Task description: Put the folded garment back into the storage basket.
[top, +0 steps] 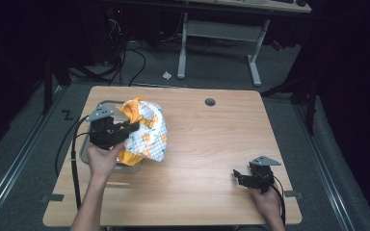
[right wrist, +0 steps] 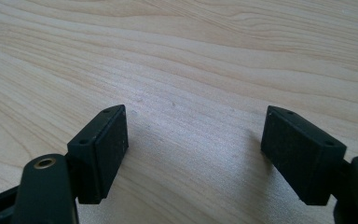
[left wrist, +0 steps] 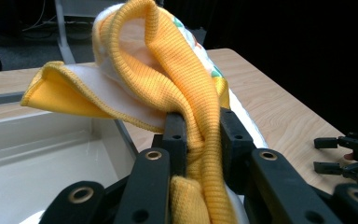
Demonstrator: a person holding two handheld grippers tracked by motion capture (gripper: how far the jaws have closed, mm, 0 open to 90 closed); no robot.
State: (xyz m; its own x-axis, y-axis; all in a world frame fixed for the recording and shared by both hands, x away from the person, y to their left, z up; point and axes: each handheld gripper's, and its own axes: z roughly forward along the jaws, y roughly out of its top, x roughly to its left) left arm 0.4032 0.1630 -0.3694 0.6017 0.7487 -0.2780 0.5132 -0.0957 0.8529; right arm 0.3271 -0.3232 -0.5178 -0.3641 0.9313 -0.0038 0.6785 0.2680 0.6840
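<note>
My left gripper (top: 134, 126) is shut on the ribbed yellow trim of a cloth (top: 149, 130), a quilted white piece with orange and green print. In the left gripper view the yellow band of the cloth (left wrist: 177, 79) runs up between the two jaws, and my left gripper (left wrist: 197, 126) pinches it. The cloth hangs above the right rim of a grey tray (top: 87, 144) and drapes onto the table. My right gripper (top: 236, 175) stands open low over the wood near the table's front right. Between the spread jaws of my right gripper (right wrist: 193, 140) lies only bare table.
The wooden table (top: 212, 139) has a round cable hole (top: 210, 102) at the back. The tray's pale inside wall (left wrist: 37, 144) sits just left of the left jaws. Cables trail off the table's left edge. A white desk frame (top: 219, 38) stands behind.
</note>
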